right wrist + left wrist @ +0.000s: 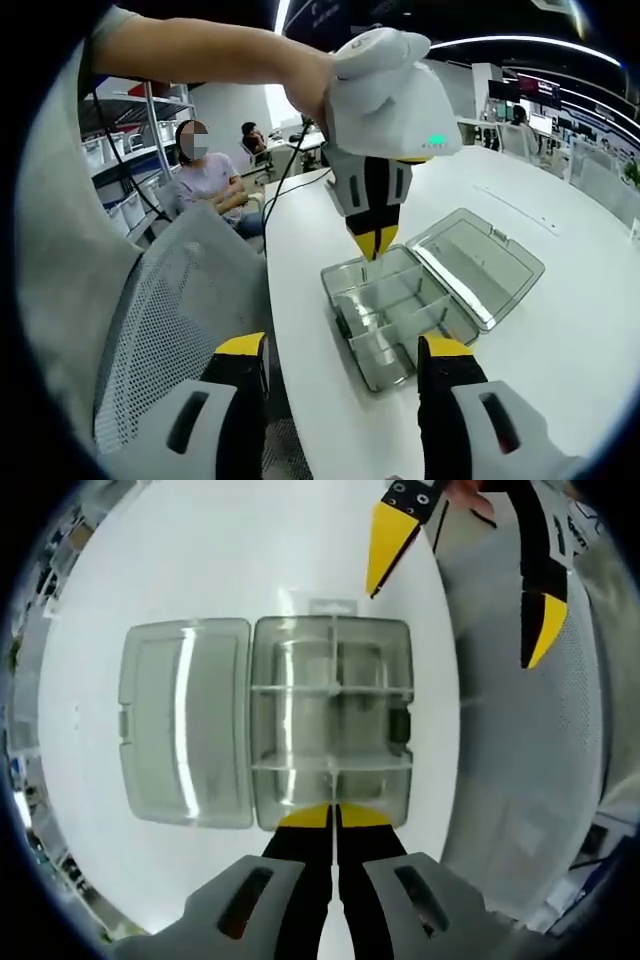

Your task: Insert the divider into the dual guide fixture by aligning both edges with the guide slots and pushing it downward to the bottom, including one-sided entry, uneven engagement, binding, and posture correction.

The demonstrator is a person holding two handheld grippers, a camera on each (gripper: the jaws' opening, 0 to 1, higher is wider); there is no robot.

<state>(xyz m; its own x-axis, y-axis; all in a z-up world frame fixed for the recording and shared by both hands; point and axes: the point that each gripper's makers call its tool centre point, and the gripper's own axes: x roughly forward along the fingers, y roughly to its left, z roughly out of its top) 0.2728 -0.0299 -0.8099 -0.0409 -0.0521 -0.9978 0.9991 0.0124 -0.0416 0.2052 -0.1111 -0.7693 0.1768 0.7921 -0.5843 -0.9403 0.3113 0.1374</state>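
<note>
Left gripper (335,818) jaws were pinched together on a thin clear divider (333,680), edge-on over the box (331,723) on the desk (250,560), prob. to line it w/ the slots. Right gripper (340,365) jaws stood wide apart, empty, well off the box, near a mesh chair (170,300). Slots and divider's lower edge too clear/glary to tell if seated.

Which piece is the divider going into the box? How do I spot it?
Find the white table, then the clear plastic box with its lid open flat. The divider is the thin clear strip standing on edge down the box's middle, pinched by the left gripper.
</note>
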